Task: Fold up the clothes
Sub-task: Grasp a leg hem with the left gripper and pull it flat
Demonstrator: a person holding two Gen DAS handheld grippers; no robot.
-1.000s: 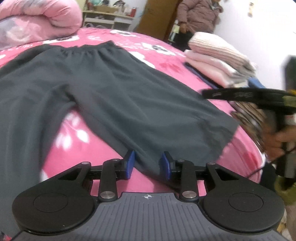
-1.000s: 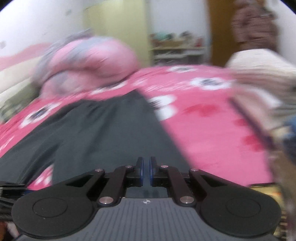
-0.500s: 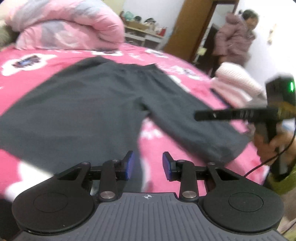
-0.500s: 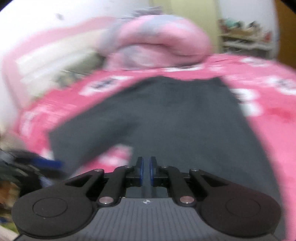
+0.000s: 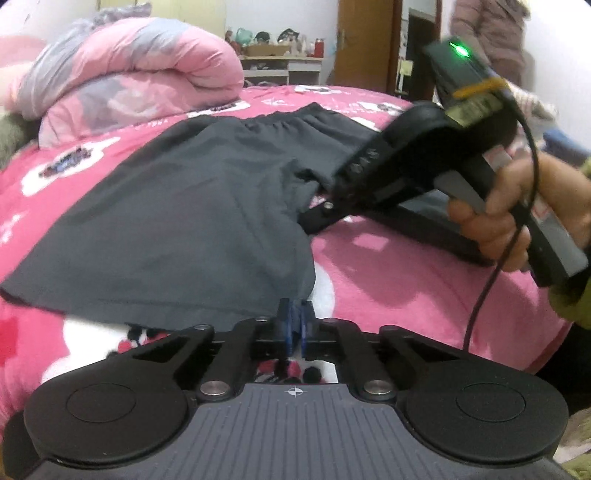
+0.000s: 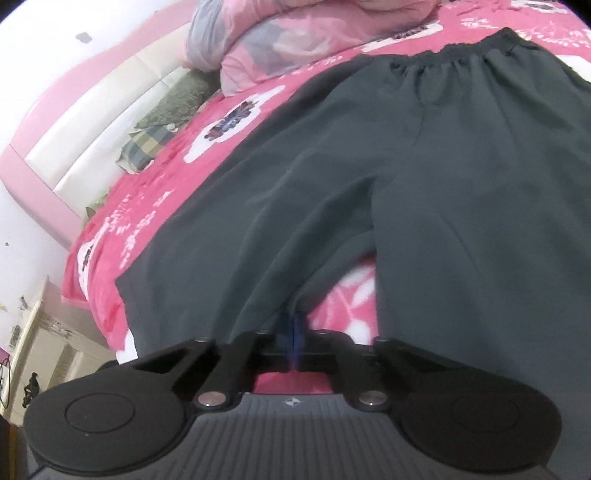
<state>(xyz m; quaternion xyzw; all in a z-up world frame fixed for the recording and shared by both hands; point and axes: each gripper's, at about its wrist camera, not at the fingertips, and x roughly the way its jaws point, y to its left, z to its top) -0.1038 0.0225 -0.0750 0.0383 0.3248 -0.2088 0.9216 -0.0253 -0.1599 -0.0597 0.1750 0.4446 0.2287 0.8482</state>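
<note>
Dark grey trousers [image 5: 184, 206] [image 6: 443, 184] lie flat on the pink flowered bed [image 5: 406, 295], waistband at the far end. My left gripper [image 5: 293, 325] is shut on the near hem corner of the left leg. A hand [image 5: 498, 214] holds my right gripper [image 5: 314, 221], which points down at the inner edge of that leg, near the crotch. In the right wrist view the right gripper [image 6: 293, 330] is shut, and a fold of the grey cloth bunches down into its pads. The other leg fills the right of that view.
A rolled pink and grey quilt [image 5: 129, 74] [image 6: 277, 44] lies at the head of the bed, by the pink headboard [image 6: 92, 110]. A person in a pink coat [image 5: 491, 29] stands beyond the bed near a wooden door [image 5: 365, 40]. A cluttered shelf [image 5: 273, 55] is behind.
My left gripper went from open over the bed to shut on the leg's hem corner. My right gripper swung left and down from the right leg to the crotch area.
</note>
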